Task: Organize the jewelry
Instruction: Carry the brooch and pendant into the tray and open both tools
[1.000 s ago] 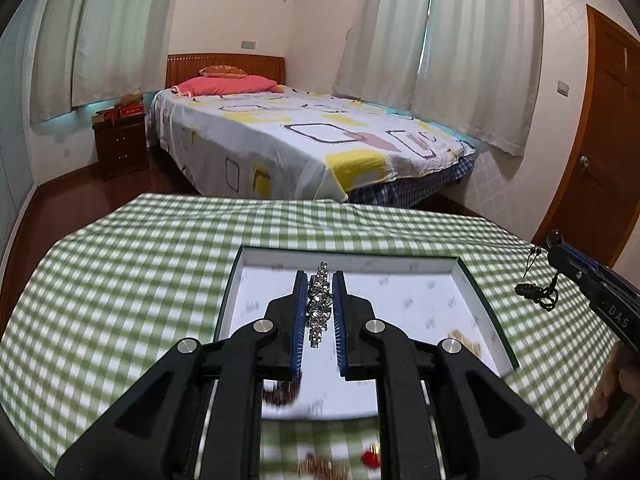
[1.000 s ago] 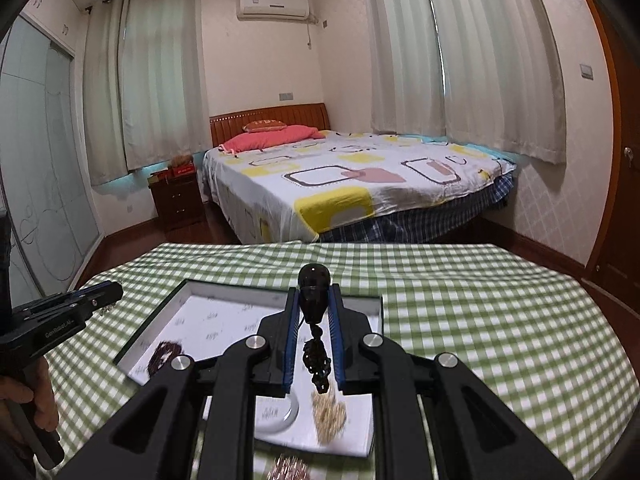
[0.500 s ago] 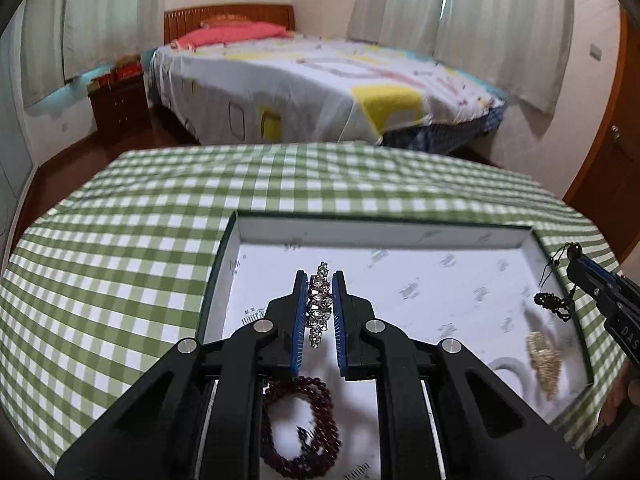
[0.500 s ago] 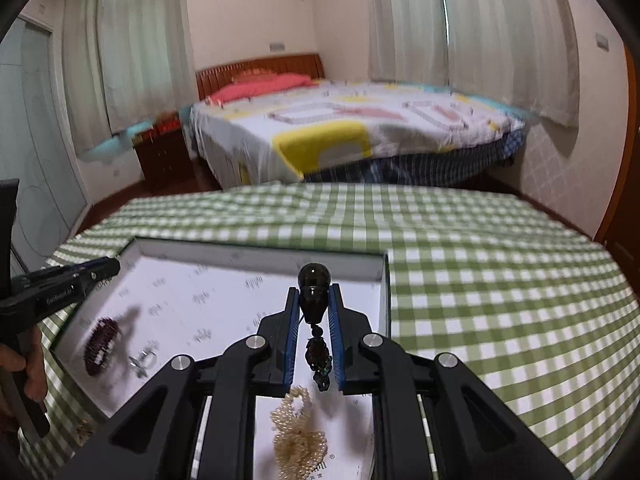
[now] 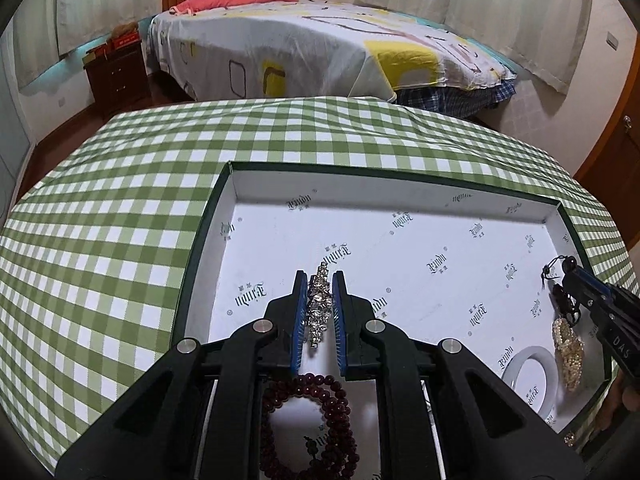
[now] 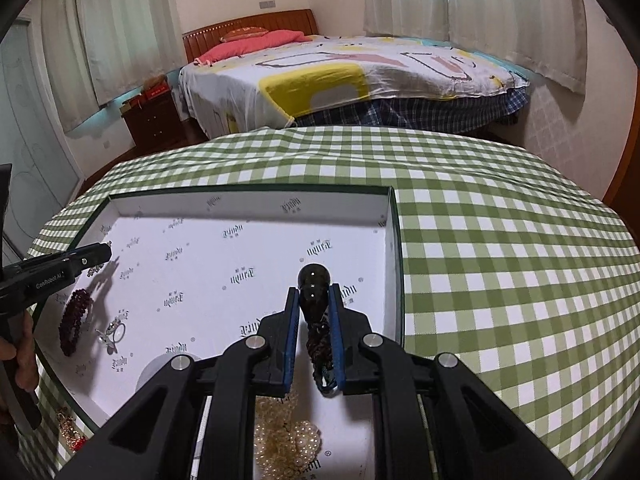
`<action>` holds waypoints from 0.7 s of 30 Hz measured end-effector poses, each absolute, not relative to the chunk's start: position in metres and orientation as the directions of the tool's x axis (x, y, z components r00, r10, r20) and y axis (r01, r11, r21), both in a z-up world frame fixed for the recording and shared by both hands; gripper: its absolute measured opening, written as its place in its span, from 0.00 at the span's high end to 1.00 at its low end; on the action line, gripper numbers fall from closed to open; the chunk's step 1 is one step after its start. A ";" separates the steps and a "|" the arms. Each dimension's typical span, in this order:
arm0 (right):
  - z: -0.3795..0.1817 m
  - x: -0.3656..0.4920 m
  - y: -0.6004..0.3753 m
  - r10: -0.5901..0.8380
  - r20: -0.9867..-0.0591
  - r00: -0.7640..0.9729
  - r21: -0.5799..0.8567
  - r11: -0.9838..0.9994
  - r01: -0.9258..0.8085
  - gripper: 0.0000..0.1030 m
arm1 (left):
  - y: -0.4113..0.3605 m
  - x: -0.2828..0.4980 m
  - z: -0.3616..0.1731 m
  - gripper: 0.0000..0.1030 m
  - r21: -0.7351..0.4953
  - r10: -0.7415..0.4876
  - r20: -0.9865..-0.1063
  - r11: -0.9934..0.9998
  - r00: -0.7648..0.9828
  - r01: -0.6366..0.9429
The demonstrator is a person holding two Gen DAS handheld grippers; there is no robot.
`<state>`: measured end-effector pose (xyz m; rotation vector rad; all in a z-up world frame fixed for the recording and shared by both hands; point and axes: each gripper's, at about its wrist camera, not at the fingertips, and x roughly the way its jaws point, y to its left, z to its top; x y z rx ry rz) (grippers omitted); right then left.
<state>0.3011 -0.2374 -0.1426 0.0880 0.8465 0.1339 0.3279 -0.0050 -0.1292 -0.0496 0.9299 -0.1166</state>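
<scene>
A shallow white-lined box [image 5: 224,216] [image 6: 394,240] lies on the green checked table. My left gripper [image 5: 319,280] hangs over its left half, shut on a sparkling silver crystal piece [image 5: 319,310]. My right gripper [image 6: 315,294] is over the right side, shut on a dark bead pendant [image 6: 313,280] with a braided cord [image 6: 318,344] dangling down. Inside the box lie a dark red bead bracelet [image 5: 308,428] [image 6: 74,320], a pearl strand [image 5: 568,346] [image 6: 286,444], a white bangle [image 5: 528,376] and silver rings [image 6: 114,332].
A bed [image 5: 320,40] and a dark nightstand [image 5: 116,68] stand beyond the table's far edge. Small gold and red trinkets [image 6: 70,432] lie on the cloth [image 6: 500,280] outside the box's near left corner. A hand [image 6: 22,360] holds the left gripper's handle.
Both grippers have come down and tilted toward the box, each still holding its piece. The box now fills more of both views, showing the bracelet, pearls and bangle.
</scene>
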 end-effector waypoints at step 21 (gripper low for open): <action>-0.144 0.299 -0.236 0.156 -0.738 0.656 0.137 0.987 -0.082 0.71 | -0.008 0.321 -0.123 0.71 -0.095 -0.131 -0.775 0.991 0.619 0.091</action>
